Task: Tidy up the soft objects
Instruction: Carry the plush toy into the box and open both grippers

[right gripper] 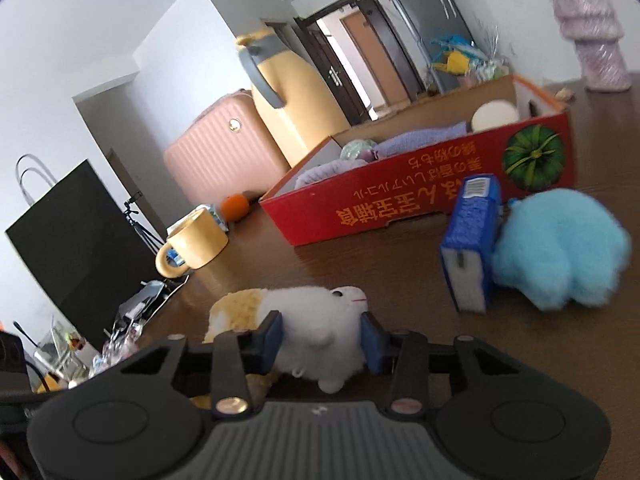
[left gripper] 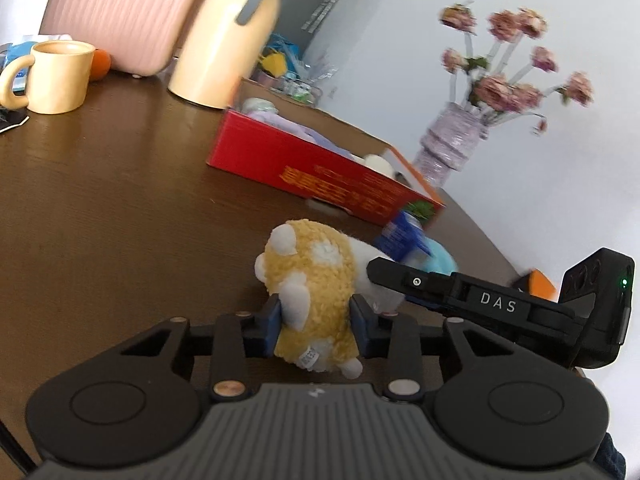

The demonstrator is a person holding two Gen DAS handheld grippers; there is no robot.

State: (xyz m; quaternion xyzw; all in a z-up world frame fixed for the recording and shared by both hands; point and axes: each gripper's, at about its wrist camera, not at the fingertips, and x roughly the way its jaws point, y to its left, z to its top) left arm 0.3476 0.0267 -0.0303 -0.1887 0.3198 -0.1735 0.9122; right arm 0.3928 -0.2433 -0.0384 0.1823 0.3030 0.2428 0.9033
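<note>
The plush hamster (left gripper: 312,296), yellow-backed and white-bellied, lies on the dark wooden table (left gripper: 100,208) at lower centre of both views. Your left gripper (left gripper: 316,320) is clenched on its yellow rear half, both blue pads (left gripper: 272,324) pressing into the fur. Your right gripper (right gripper: 320,340) clasps the white front half, head pointing toward the right of the frame, the pads (right gripper: 370,344) sunk into the plush; in the left wrist view its black finger (left gripper: 404,280) enters from the right and meets the white fur.

Just beyond the hamster, toward the right, a blue packaged sponge (right gripper: 472,248) stands on end, touching a pale blue fluffy toy (right gripper: 560,248). Behind these sits the red cardboard box (right gripper: 400,200), open-topped, holding a lilac cloth (right gripper: 400,140), a pale green item (right gripper: 354,148) and a cream round plush (right gripper: 494,116); its near wall lies close to the sponge.

Open tabletop extends left of the hamster, bounded farther off by a yellow mug (left gripper: 56,76), an orange fruit (left gripper: 100,64), a yellow thermos jug (left gripper: 224,40) and a pink suitcase (left gripper: 120,8). In the left wrist view the table edge curves down at right, with a lilac vase of dried flowers (left gripper: 452,140) near it. In the right wrist view, a black paper bag (right gripper: 68,240) and blurred clutter occupy the lower left.
</note>
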